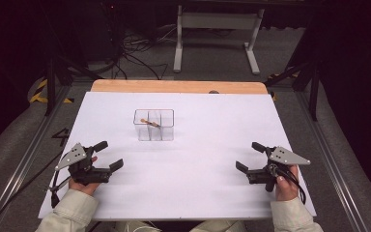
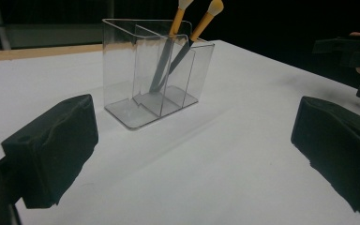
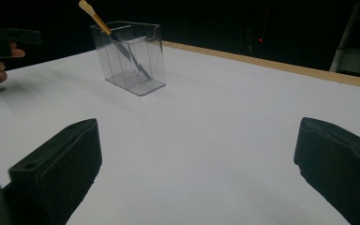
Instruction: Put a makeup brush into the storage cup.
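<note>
- Your left gripper [image 1: 107, 155] rests at the near left of the white table [image 1: 198, 169], jaws spread wide and holding nothing.
- Your right gripper [image 1: 249, 155] rests at the near right, jaws also spread and empty; the two are well apart.
- The clear holder [image 1: 153, 126] stands upright on the table, ahead of both grippers and between them, a little left of centre.
- The holder has several compartments side by side, set off by clear dividers.
- In the left gripper view, two brushes [image 2: 201, 28] with yellow handles lean in the holder [image 2: 150, 75], tips up past the rim.
- In the right gripper view, one brush [image 3: 96, 18] sticks out of the holder [image 3: 129, 58], tilted left.
- Which compartment each brush sits in, you can't tell.
- Neither gripper touches the holder.
</note>
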`<state>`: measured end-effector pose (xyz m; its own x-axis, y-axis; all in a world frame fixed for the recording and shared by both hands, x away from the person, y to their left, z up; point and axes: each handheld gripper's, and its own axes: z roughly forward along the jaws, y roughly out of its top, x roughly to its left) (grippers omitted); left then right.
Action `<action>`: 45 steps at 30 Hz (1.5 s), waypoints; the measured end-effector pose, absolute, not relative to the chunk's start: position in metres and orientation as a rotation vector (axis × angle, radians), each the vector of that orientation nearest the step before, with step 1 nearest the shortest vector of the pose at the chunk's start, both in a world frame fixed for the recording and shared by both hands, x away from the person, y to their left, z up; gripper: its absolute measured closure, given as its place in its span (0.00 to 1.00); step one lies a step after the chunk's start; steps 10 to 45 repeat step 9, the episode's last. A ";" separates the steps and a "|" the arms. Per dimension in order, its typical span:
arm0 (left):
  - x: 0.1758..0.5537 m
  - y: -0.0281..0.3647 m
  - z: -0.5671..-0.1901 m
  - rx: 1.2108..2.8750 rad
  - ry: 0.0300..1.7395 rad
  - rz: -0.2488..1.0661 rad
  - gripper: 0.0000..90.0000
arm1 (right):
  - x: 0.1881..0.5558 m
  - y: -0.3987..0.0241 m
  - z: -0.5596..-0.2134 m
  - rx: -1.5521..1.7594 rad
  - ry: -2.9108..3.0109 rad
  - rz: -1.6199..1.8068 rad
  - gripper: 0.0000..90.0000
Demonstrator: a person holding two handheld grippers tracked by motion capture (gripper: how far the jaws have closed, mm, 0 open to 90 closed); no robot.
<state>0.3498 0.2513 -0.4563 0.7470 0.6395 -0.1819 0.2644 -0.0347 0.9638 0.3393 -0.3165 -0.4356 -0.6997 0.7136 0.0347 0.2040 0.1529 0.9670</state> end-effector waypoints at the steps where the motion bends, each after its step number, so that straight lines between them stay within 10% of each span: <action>1: 0.350 0.251 -0.456 1.617 0.741 0.353 0.02 | 0.339 -0.317 -0.436 0.870 1.998 1.577 0.02; 45: 0.350 0.251 -0.456 1.616 0.739 0.356 0.02 | 0.338 -0.317 -0.436 0.865 2.000 1.584 0.02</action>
